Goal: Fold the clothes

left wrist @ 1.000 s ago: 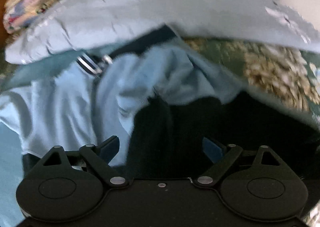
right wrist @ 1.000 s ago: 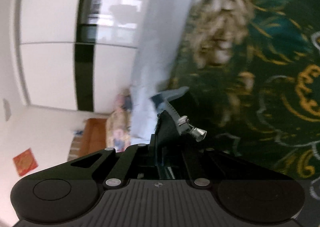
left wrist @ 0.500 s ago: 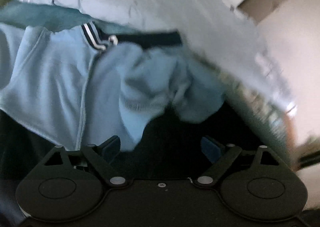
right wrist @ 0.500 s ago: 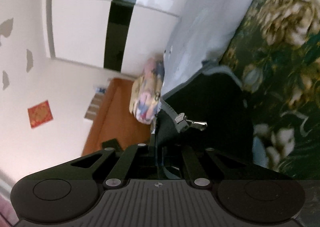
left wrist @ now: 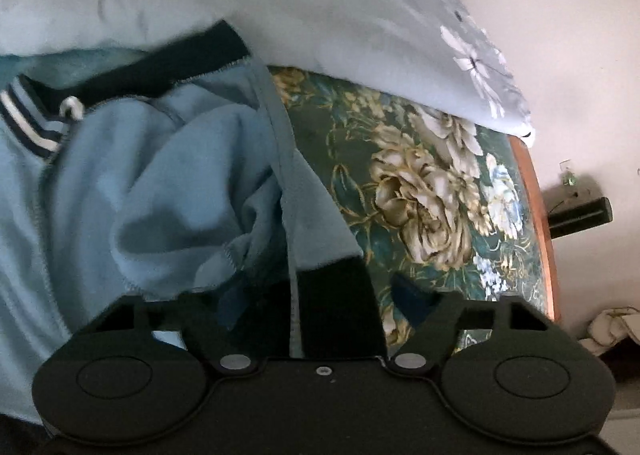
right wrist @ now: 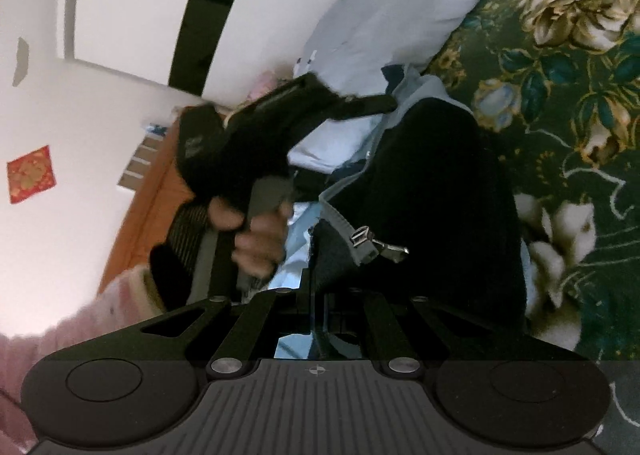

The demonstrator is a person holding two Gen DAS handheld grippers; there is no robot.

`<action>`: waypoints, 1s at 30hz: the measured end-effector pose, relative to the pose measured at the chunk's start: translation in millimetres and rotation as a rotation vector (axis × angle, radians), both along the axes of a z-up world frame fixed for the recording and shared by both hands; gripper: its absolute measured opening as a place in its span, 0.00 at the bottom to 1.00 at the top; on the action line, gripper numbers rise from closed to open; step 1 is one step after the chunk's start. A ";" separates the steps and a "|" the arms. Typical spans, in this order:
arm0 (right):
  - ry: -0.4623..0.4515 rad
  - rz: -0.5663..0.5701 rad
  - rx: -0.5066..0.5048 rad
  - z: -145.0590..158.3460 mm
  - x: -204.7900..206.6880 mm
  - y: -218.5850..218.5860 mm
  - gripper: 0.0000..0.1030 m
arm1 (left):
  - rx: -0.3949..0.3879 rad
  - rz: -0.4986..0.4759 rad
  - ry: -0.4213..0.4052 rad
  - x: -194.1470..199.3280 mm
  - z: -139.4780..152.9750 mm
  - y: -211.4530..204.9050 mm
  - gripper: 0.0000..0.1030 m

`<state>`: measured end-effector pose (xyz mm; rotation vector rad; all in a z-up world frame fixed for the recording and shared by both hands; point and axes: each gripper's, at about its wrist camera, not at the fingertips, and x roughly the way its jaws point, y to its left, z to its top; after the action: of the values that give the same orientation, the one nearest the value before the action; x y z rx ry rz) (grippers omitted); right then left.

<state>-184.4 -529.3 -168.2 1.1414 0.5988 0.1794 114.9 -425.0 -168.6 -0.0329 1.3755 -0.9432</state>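
A light blue fleece jacket (left wrist: 168,191) with a dark lining and a striped navy-and-white collar (left wrist: 28,123) lies rumpled on a bed covered by a dark green floral bedspread (left wrist: 432,191). A pale blue quilt (left wrist: 320,3) is bunched along the far side of the bed, partly over the jacket's top edge.

The left claw (left wrist: 316,291) points down at the jacket's black hem band (left wrist: 336,307). Its jaws have just been closing, and the band and zipper edge sit between them, but the blue pads do not yet press the cloth (a gap shows on the right side).

The right claw (right wrist: 320,295) is clenched on the jacket's dark zipper edge, just below the metal zipper pull (right wrist: 376,247). In the right wrist view, a person's hand (right wrist: 256,239) grips the other tool's handle, a pink sleeve (right wrist: 60,335) behind it.
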 end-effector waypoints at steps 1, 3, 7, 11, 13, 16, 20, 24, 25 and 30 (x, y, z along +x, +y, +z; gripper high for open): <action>0.004 -0.003 0.000 -1.5 0.3 0.2 0.03 | 0.009 -0.001 0.001 3.4 -2.7 -3.9 0.44; 0.013 -0.010 -0.005 -1.4 -0.2 2.9 0.03 | 0.002 -0.007 -0.001 9.1 -4.9 -10.9 0.20; 0.023 -0.034 -0.008 -1.1 -0.5 7.0 0.03 | -0.047 0.012 -0.030 18.7 11.3 -4.2 0.02; -0.015 -0.010 -0.002 9.7 5.7 14.2 0.03 | -0.114 0.034 -0.073 30.8 42.0 23.5 0.02; -0.039 0.036 -0.009 15.4 15.9 22.3 0.03 | -0.127 0.044 -0.101 38.1 54.7 47.4 0.02; -0.042 0.126 0.004 16.0 34.1 44.1 0.03 | -0.098 0.066 -0.140 47.1 60.0 87.1 0.02; 0.014 0.249 0.031 -0.4 58.8 83.0 0.03 | 0.020 0.126 -0.162 57.4 37.6 138.5 0.02; 0.126 0.335 0.019 -30.4 76.2 120.7 0.03 | 0.124 0.220 -0.074 69.0 -10.3 176.0 0.02; 0.152 0.351 0.000 -37.5 79.1 127.3 0.03 | 0.154 0.241 -0.054 70.0 -21.0 182.1 0.02; 0.319 0.350 -0.068 -68.4 84.7 145.2 0.04 | 0.150 0.242 -0.039 54.8 -28.6 190.5 0.03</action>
<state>-99.7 -384.1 -236.6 0.9993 1.0807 0.2768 169.7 -234.5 -197.2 -0.0654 1.3678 -0.6346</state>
